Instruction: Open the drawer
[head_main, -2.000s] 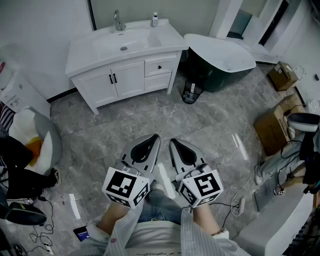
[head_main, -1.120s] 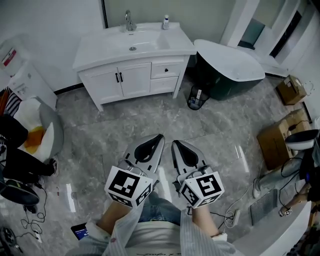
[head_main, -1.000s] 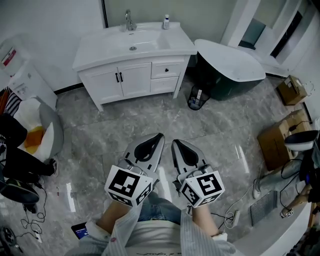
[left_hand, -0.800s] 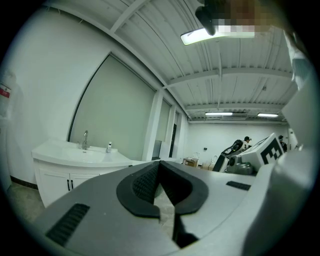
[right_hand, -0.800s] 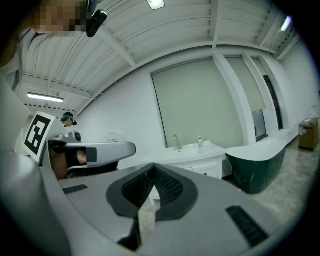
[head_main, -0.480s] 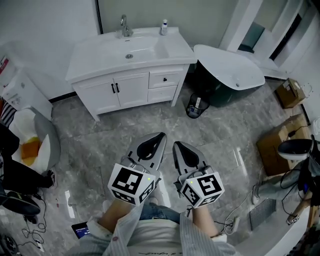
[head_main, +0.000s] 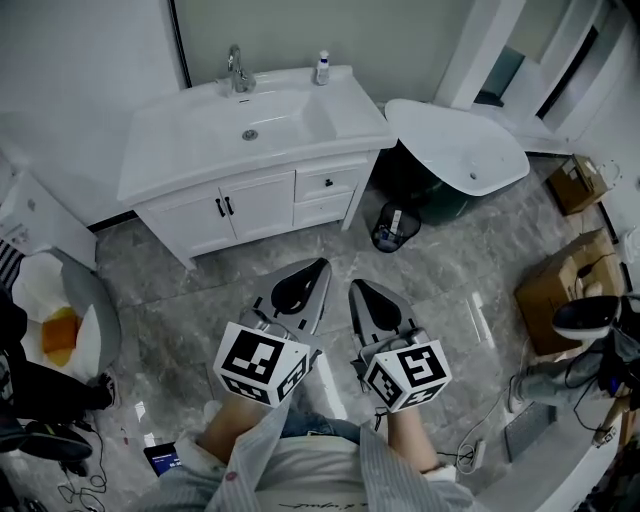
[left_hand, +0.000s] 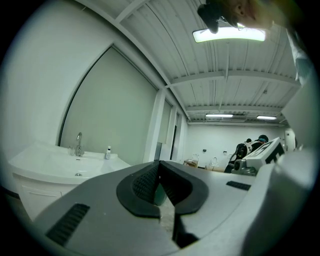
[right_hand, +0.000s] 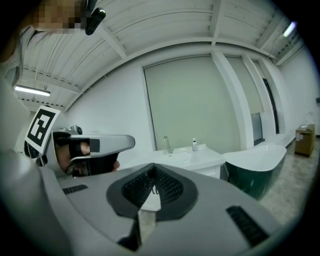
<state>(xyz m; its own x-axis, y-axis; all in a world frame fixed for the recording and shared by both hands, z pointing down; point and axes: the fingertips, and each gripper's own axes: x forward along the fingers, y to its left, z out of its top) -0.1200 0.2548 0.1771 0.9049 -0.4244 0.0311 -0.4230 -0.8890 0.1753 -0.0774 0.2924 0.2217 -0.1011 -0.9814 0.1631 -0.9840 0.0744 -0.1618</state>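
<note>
A white vanity (head_main: 250, 190) with a sink stands against the far wall. Its top drawer (head_main: 329, 184) has a small dark knob, and a second drawer (head_main: 322, 208) sits below it; both look closed. My left gripper (head_main: 318, 268) and right gripper (head_main: 355, 290) are held side by side over the grey floor, well short of the vanity, pointing toward it. Both are shut with nothing between the jaws. The left gripper view shows shut jaws (left_hand: 159, 167) with the vanity (left_hand: 50, 167) at far left. From the right gripper (right_hand: 153, 171) the vanity (right_hand: 192, 157) lies ahead.
A dark green bathtub (head_main: 455, 140) with a white rim stands right of the vanity, a black waste bin (head_main: 390, 228) between them. Cardboard boxes (head_main: 560, 290) sit at the right. A grey seat with a white bag (head_main: 60, 320) and floor cables are at the left.
Both grippers and the camera have advanced toward the vanity, which now looks larger and nearer. The jaws stayed shut and side by side.
</note>
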